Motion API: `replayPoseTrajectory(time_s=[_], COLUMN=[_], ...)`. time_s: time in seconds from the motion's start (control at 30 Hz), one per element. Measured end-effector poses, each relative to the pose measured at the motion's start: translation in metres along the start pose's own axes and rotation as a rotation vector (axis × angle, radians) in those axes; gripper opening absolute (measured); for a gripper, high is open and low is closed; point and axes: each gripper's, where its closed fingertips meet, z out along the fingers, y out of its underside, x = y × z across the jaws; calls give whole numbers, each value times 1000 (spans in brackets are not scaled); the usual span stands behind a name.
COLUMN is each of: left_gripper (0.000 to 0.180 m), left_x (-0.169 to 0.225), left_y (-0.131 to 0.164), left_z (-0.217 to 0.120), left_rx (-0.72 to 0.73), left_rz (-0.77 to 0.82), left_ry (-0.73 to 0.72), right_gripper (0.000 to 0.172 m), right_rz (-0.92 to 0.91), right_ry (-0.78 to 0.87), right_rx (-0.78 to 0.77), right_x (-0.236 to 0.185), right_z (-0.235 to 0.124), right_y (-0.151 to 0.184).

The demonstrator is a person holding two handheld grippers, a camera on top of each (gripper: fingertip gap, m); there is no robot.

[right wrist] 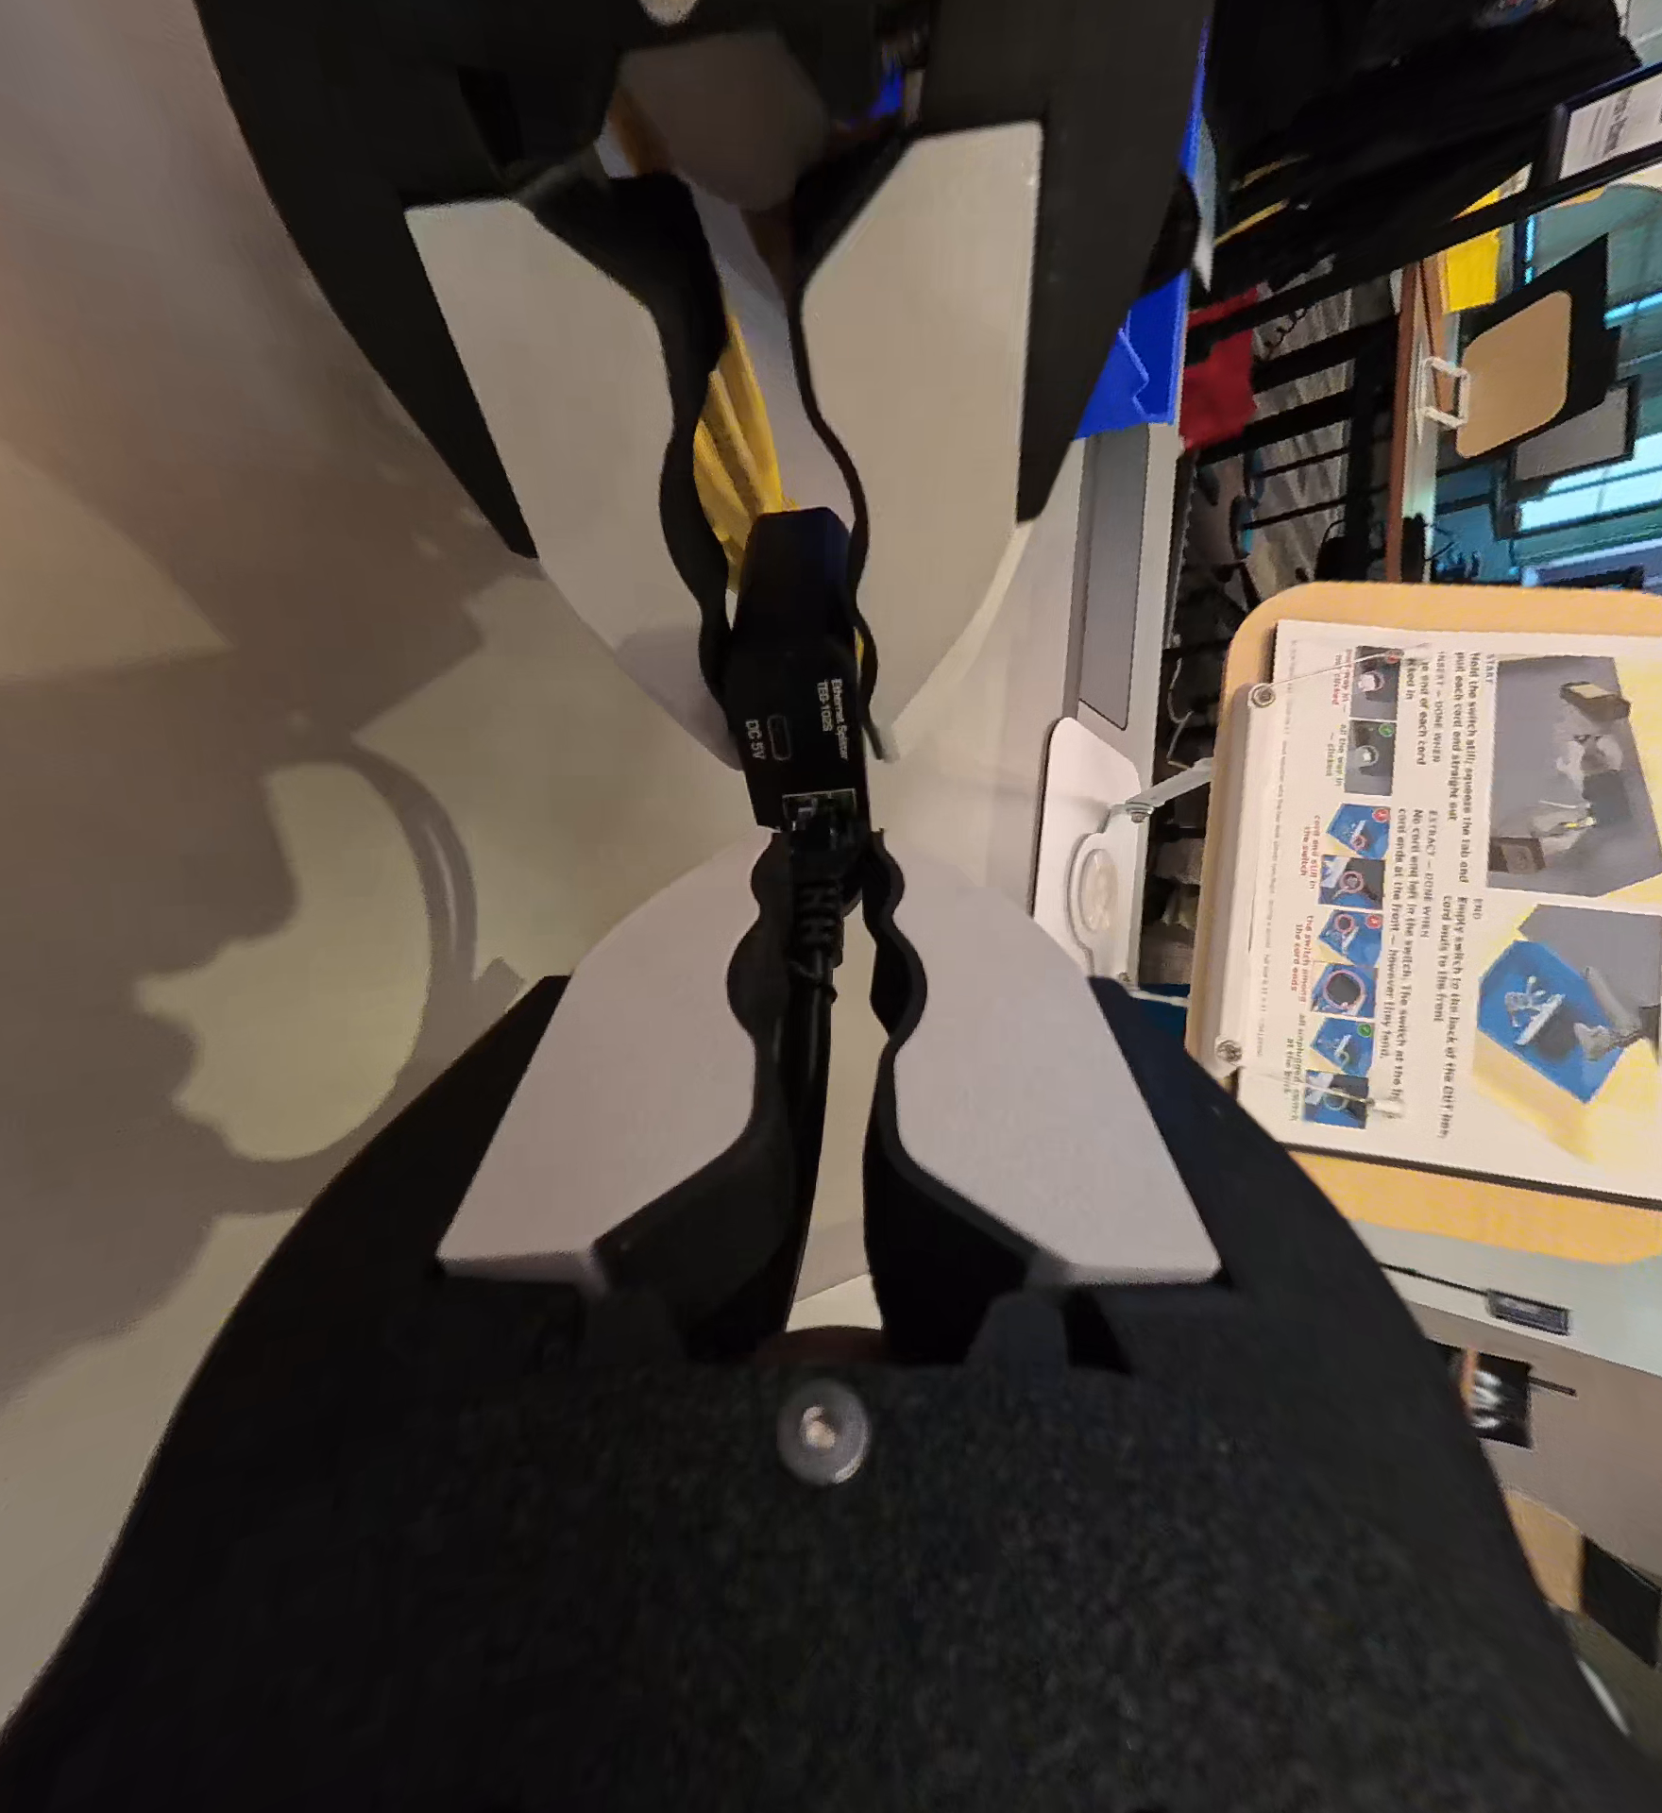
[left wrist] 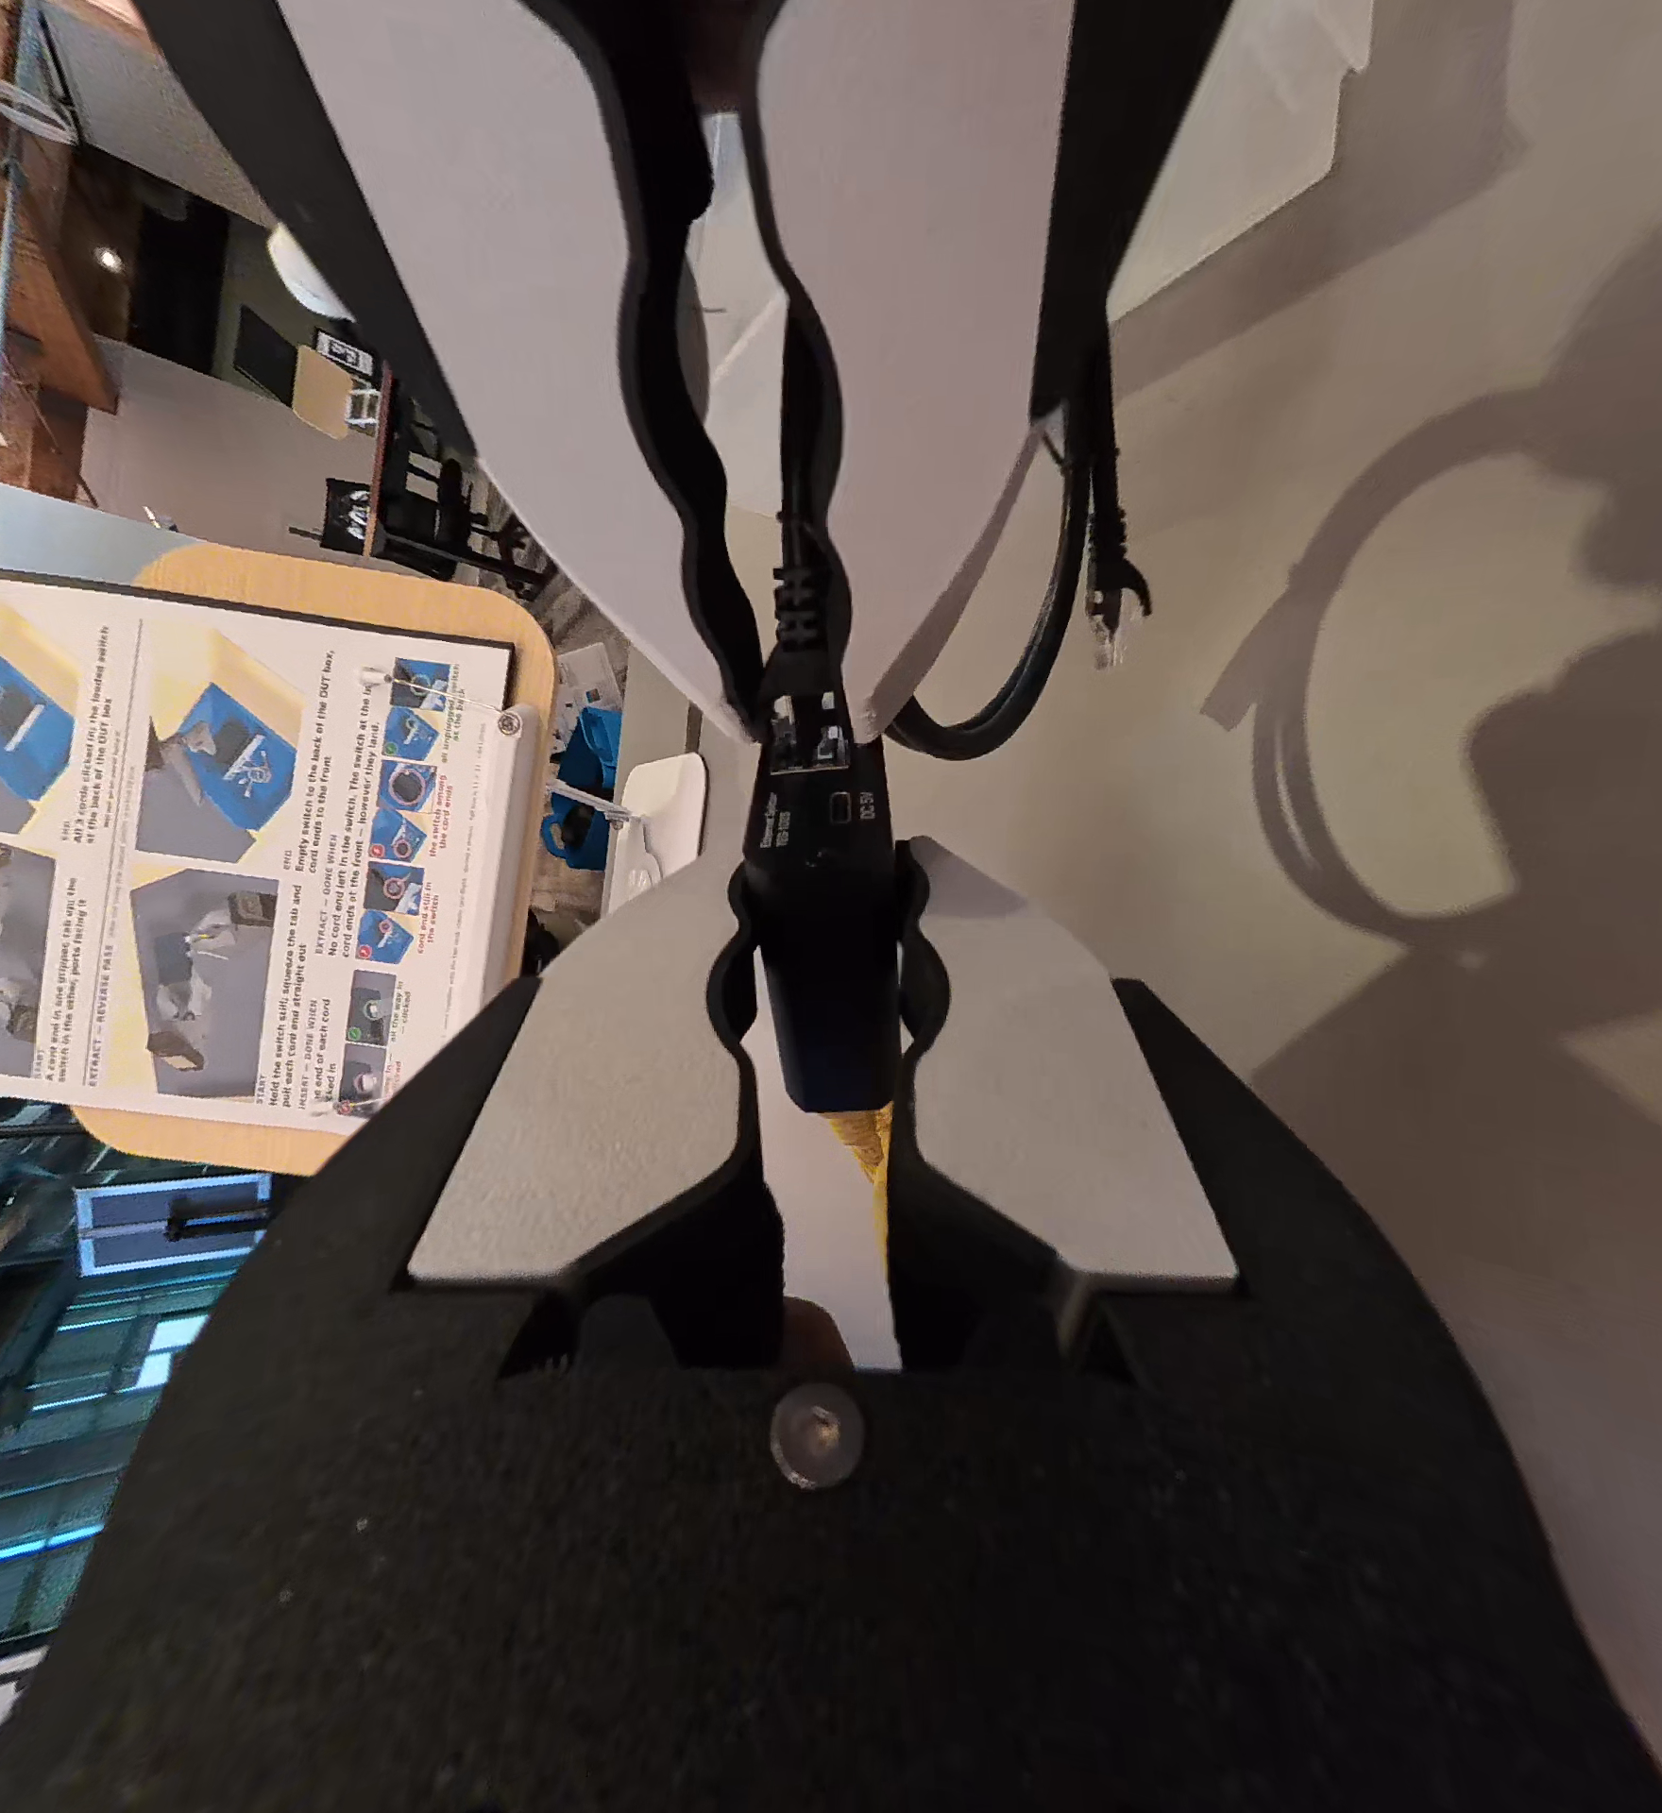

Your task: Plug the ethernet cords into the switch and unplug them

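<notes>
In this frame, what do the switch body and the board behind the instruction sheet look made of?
Switch: apparently matte black plastic, smooth and non-reflective, with printed white markings. Board: looks like light wood or wood-look laminate, pale tan with rounded corners; which one is unclear.

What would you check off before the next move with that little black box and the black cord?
1. Left tool clamped on the black switch: ok.
2. Right tool closed on the black cord just behind its plug: ok.
3. Plug lined up with the switch's port: ok, plug at the port mouth.
4. Plug fully seated: cannot tell.
5. Yellow cord at the switch's far end, still plugged in: cannot tell.
6. Black cord's loose end hanging clear of both tools: ok.
</notes>
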Motion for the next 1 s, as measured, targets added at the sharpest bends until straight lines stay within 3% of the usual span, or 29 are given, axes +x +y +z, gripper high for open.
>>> replayPoseTrajectory(time_s=[0.2, 0.4, 0.6, 1.0], left_gripper=[27, 24, 24, 24], left_x=[1, 6, 5, -3], left_y=[-5, -1, -4, -6], left_z=[5, 8, 7, 3], left_rx=[41, -26, -30, -28], left_rz=[15, -27, 11, 3], left_ry=[-50, 15, -6, -28], right_gripper=[12, 12, 13, 11], right_rz=[71, 116, 14, 20], right_ry=[-37, -61, -46, -65], right_rx=[22, 68, 69, 64], right_x=[-3, -8, -9, -4], right_z=[-3, -1, -4, -20], right_y=[6, 5, 4, -1])
